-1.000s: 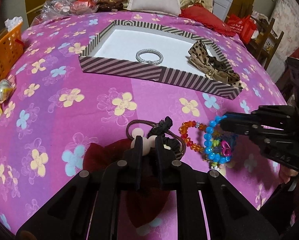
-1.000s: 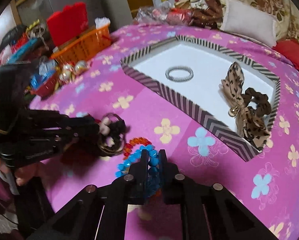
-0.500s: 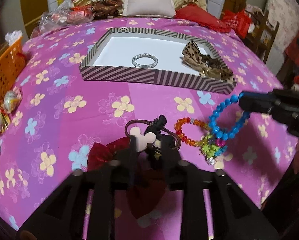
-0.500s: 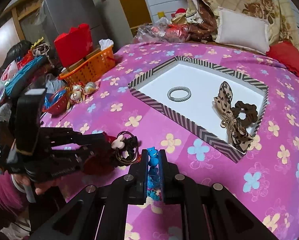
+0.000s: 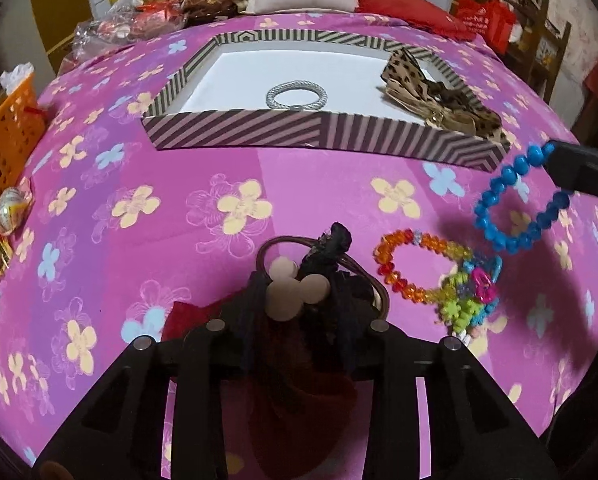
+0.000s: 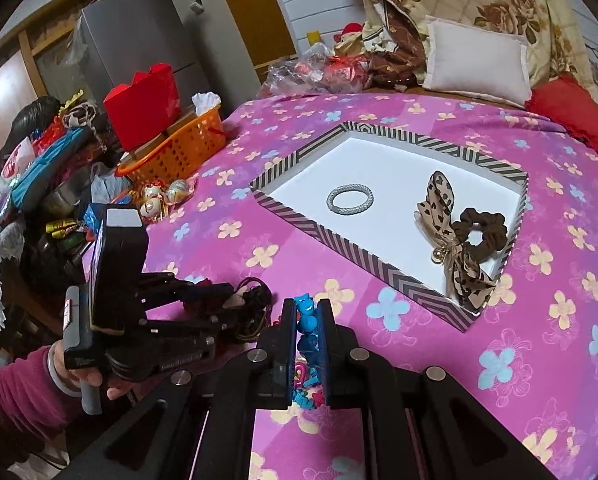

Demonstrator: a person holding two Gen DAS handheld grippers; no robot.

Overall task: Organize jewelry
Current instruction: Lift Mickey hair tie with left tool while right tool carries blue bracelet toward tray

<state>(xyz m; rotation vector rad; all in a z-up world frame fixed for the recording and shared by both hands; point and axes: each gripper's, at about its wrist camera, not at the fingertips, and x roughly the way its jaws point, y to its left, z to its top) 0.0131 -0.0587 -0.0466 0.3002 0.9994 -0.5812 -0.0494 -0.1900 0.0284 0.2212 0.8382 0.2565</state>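
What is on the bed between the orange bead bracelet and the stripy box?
Nothing lies there. In the left wrist view only bare flowered bedspread stretches from the orange bead bracelet up to the stripy box.

An orange plastic basket (image 6: pixel 179 148) sits at the edge of the pink flower-print bedspread (image 6: pixel 379 360), foil-wrapped sweets (image 6: pixel 167 196) beside it; a cream pillow (image 6: pixel 475 66) and red cushion (image 6: pixel 571 116) lie beyond, a grey refrigerator (image 6: pixel 139 40) behind.
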